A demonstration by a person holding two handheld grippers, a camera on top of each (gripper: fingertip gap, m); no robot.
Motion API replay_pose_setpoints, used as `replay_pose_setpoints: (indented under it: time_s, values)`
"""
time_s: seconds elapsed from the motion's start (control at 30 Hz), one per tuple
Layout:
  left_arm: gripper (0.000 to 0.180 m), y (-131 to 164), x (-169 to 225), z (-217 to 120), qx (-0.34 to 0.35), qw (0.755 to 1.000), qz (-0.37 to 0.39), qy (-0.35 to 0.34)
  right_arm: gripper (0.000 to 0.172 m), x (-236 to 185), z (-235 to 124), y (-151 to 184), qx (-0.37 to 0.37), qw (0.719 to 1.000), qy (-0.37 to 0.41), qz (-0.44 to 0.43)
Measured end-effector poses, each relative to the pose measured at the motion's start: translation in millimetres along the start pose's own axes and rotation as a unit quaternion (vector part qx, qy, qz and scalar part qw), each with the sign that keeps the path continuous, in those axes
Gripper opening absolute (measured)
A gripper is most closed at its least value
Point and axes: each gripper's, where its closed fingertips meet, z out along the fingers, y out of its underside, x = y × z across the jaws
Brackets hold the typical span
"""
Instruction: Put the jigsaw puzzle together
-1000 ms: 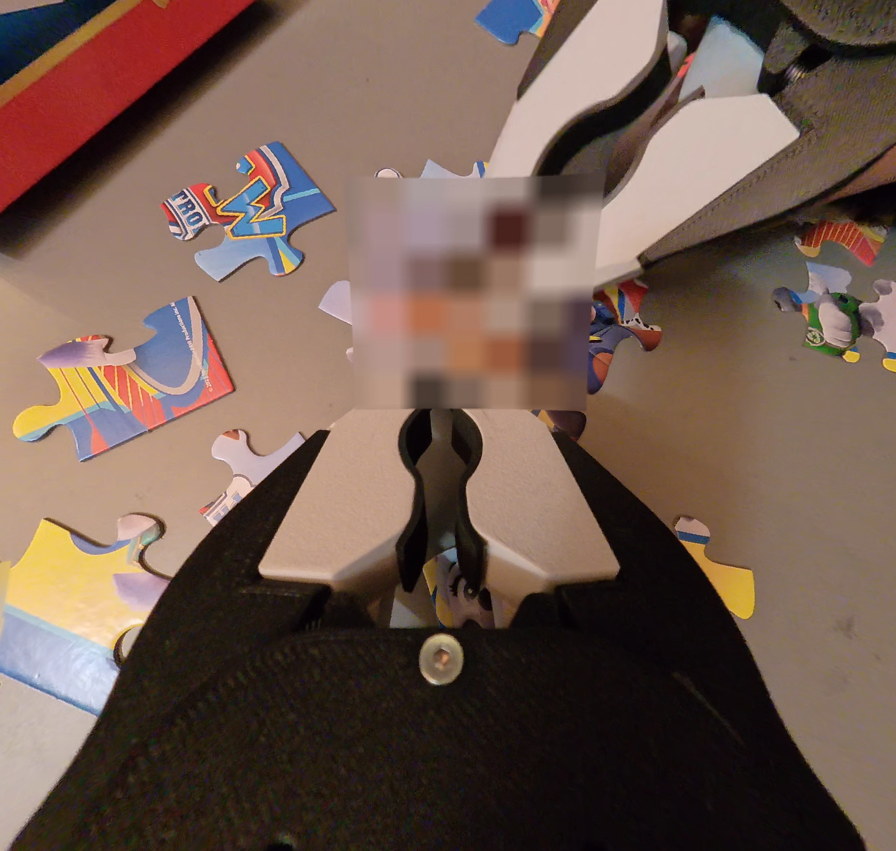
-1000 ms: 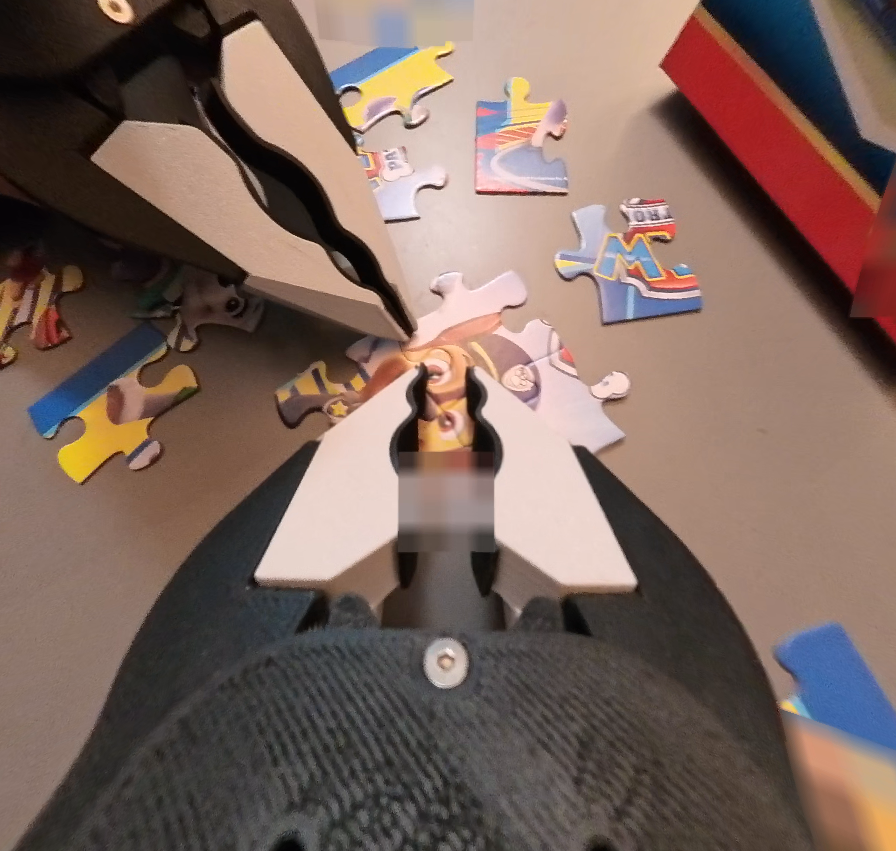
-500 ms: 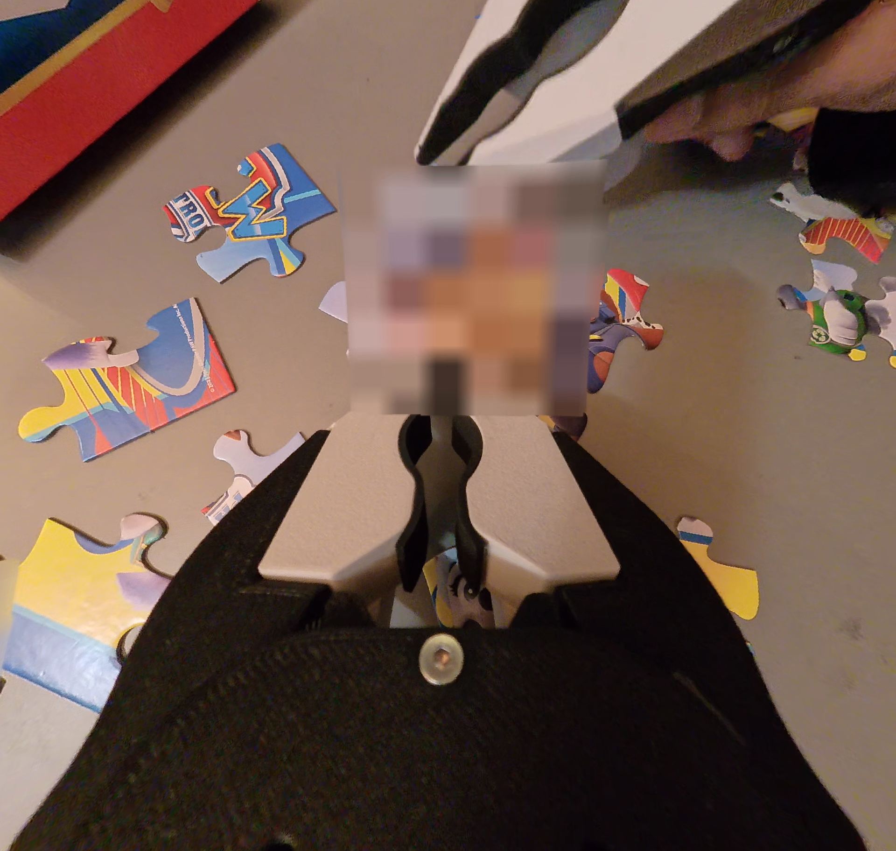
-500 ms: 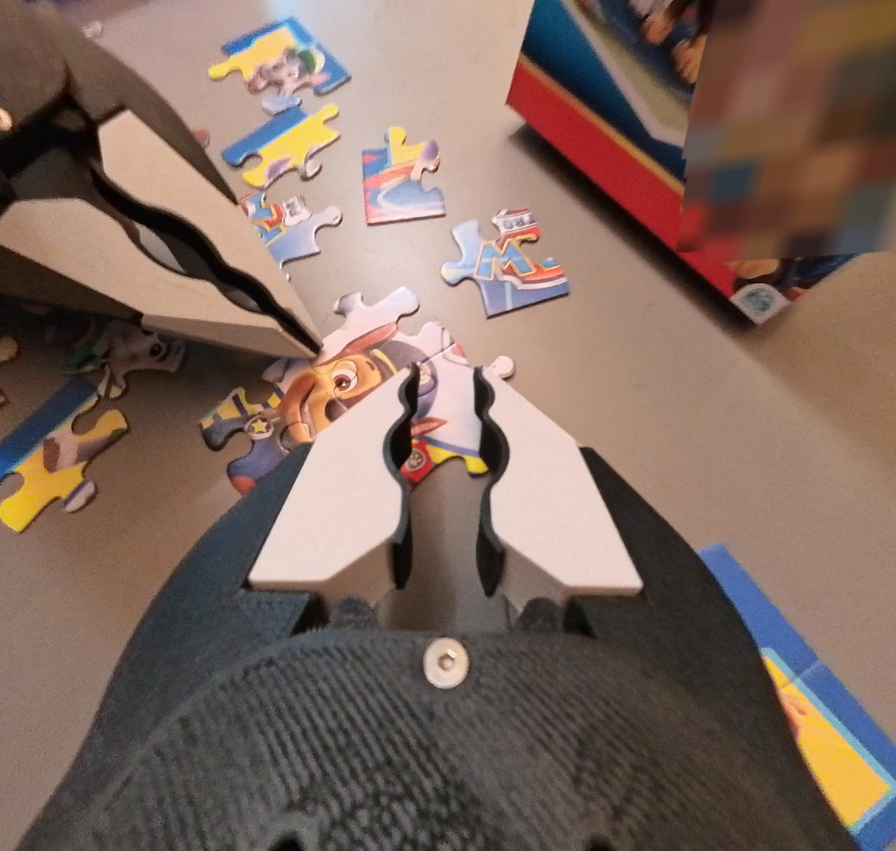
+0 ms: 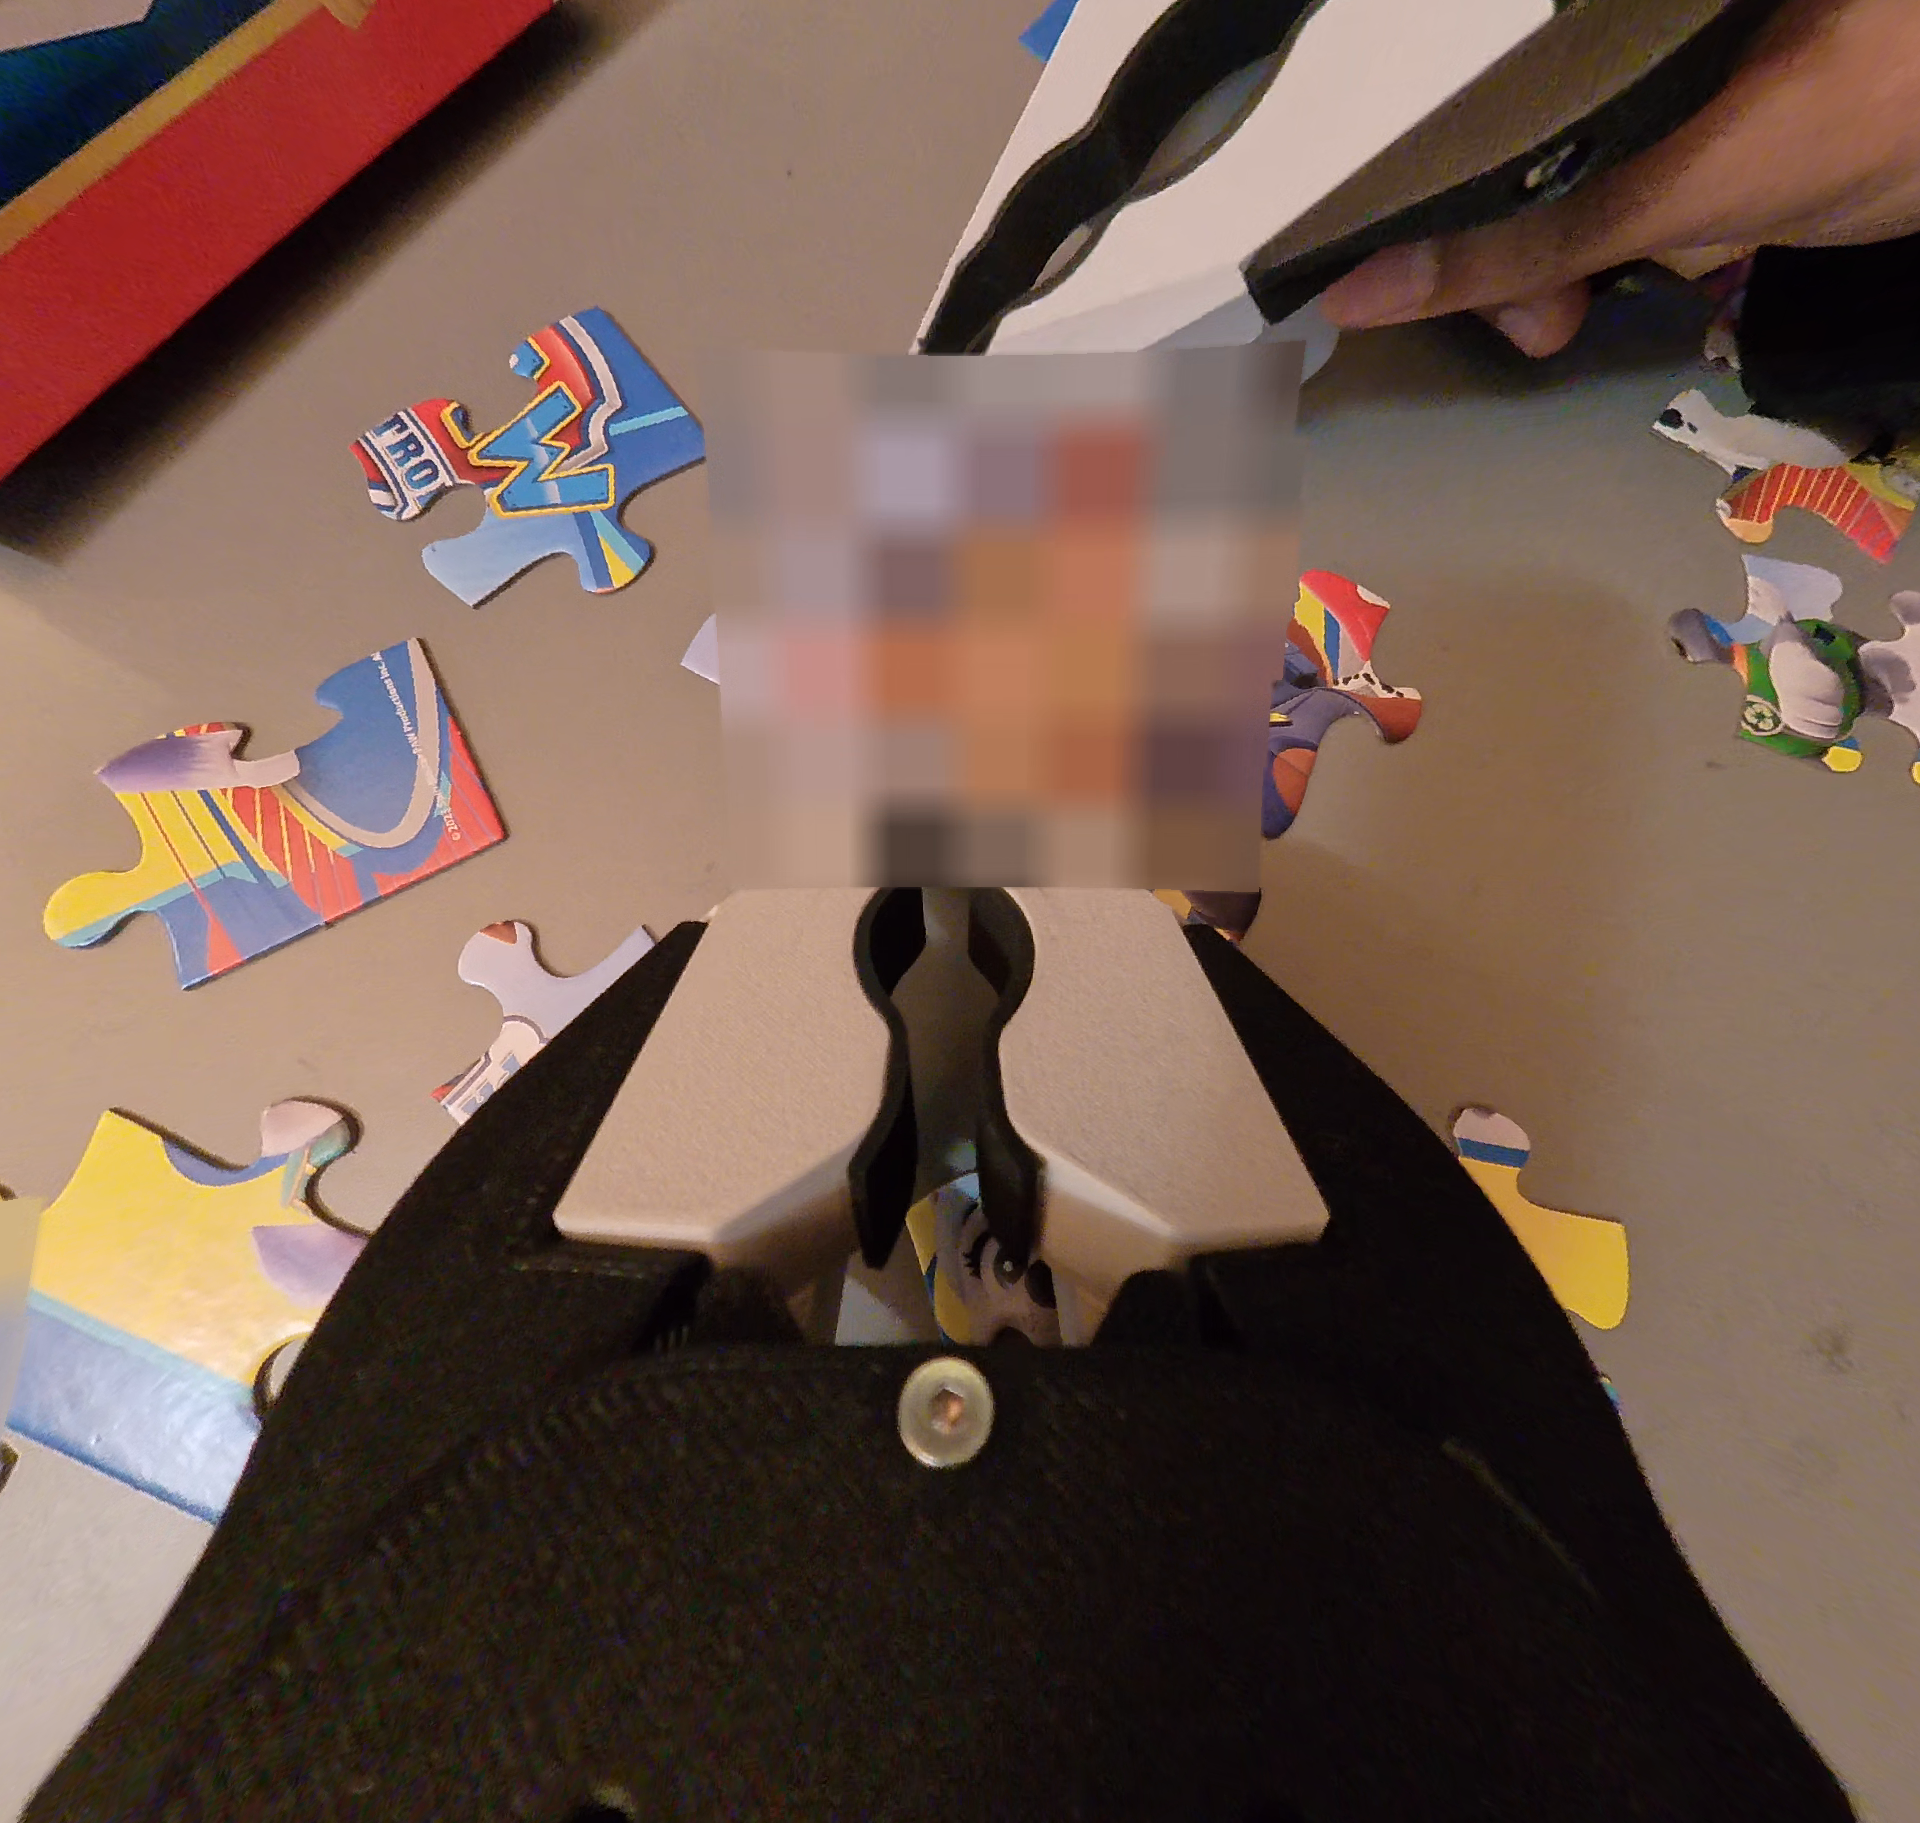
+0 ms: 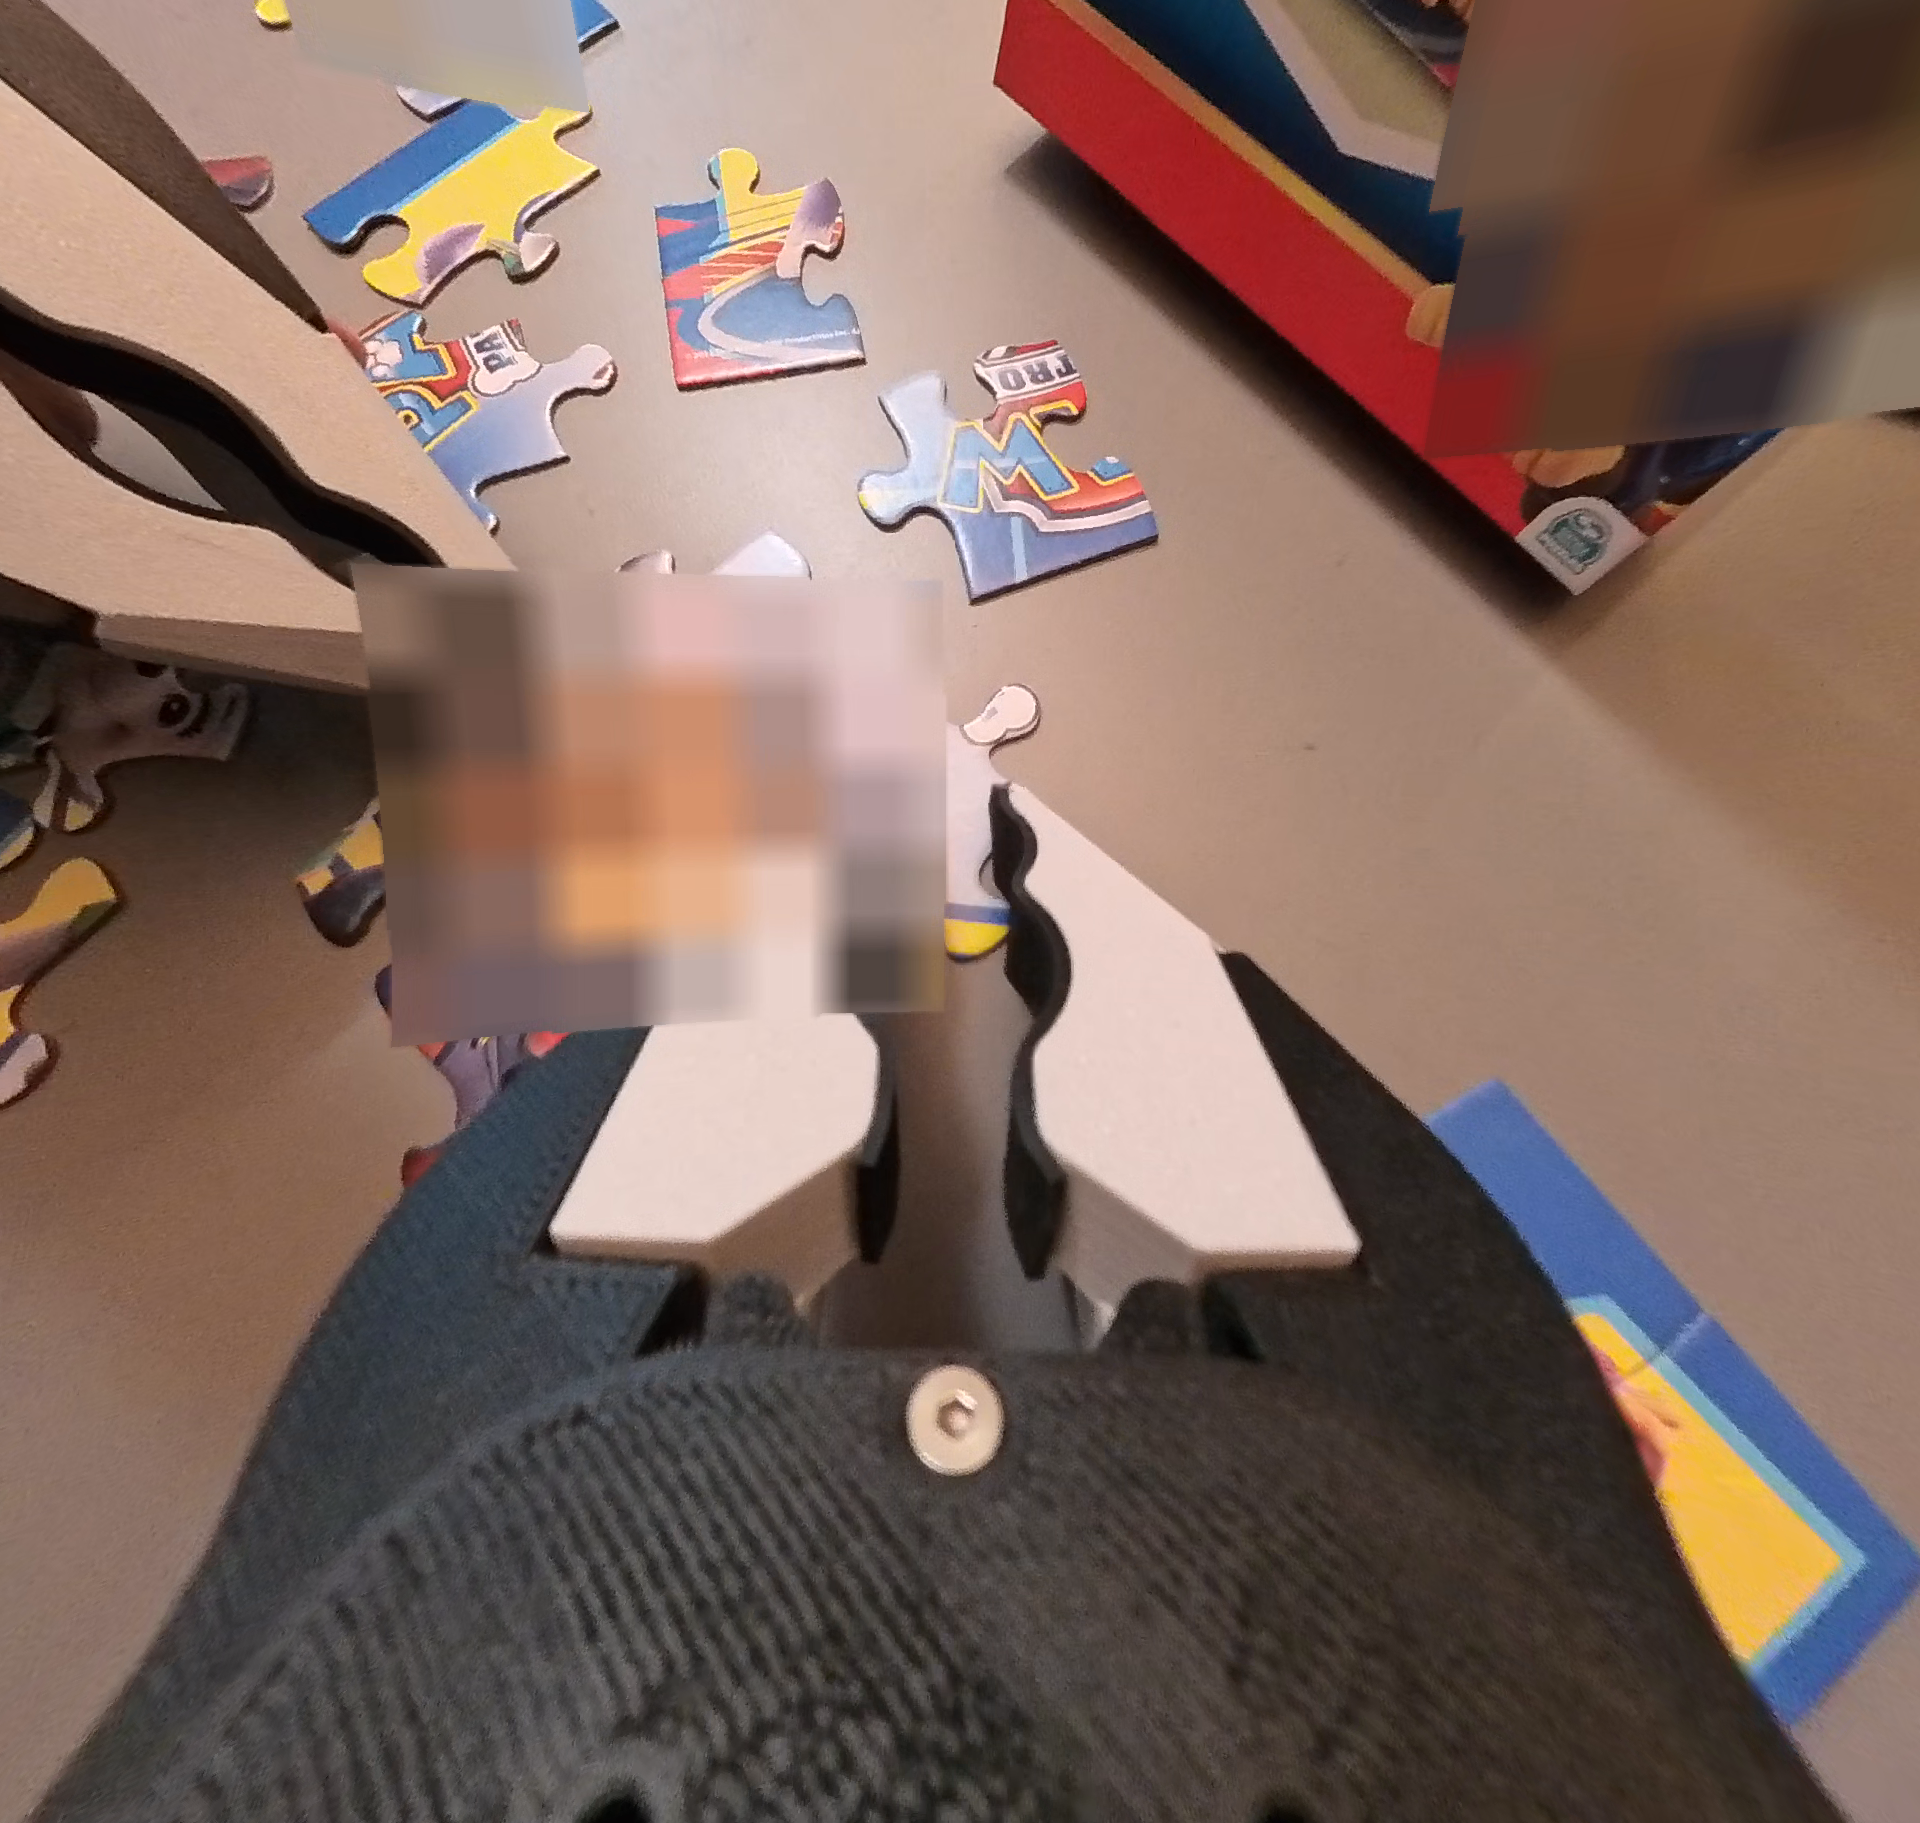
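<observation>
Jaws of the left gripper [image 5: 943,900] meet (tips hidden); the right gripper's [image 6: 951,838] stand apart, nothing between them, white-and-yellow cardboard puzzle piece [image 6: 1003,713] just ahead.

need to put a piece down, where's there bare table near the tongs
Bare grey table lies right of the right tongs, bordered by the red and blue cardboard box and the blue letter puzzle piece. Left of them it is crowded with loose puzzle pieces.

Joined puzzle pieces [image 6: 971,817] are lying flat on the grey table [image 6: 1351,786], mostly blurred over. They are sitting just ahead of both jaws.
</observation>
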Motion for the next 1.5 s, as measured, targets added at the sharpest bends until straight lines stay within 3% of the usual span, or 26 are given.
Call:
replay_pose_setpoints:
  time_s: [0.2,0.37,0.8,0.87,0.9,0.93,1.0,1.2,1.37,1.5]
  values:
    - [0.003,0.1,0.3,-2.1,0.004,1.000,0.000,0.004,0.023,12.4,-22.6,-16.5,0.032,0.998,0.052,-0.033]
    - [0.010,-3.6,0.0,-6.6,0.021,0.999,-0.015,0.019,0.027,20.4,-28.2,-8.2,0.026,0.998,0.058,-0.028]
    - [0.021,-13.6,-3.0,-17.8,0.064,0.998,-0.016,0.021,0.025,17.5,-49.6,-11.4,0.038,0.986,0.114,-0.118]
    - [0.038,-13.9,4.1,-17.1,0.065,0.997,-0.003,0.039,0.025,10.2,-48.7,-11.9,0.042,0.987,0.099,-0.121]
    - [0.066,-16.8,12.1,-18.2,0.073,0.996,0.014,0.056,0.025,7.8,-48.2,-11.8,0.044,0.987,0.094,-0.122]
    - [0.082,-19.5,21.0,-20.2,0.080,0.994,0.039,0.069,0.025,6.5,-47.9,-11.3,0.045,0.987,0.091,-0.123]
    - [0.089,-21.1,26.3,-22.1,0.086,0.991,0.084,0.053,0.025,6.9,-48.5,-10.2,0.045,0.987,0.090,-0.124]
    - [0.089,3.4,22.2,-9.3,0.015,0.993,0.114,0.035,0.026,14.6,-54.4,-10.4,0.059,0.989,0.085,-0.106]
    - [0.090,7.8,23.2,-7.5,0.003,0.991,0.131,0.030,0.026,18.5,-54.6,-9.6,0.062,0.990,0.081,-0.092]
    - [0.077,10.6,29.4,-7.7,-0.004,0.990,0.131,0.055,0.025,17.5,-54.3,-9.7,0.062,0.990,0.083,-0.098]
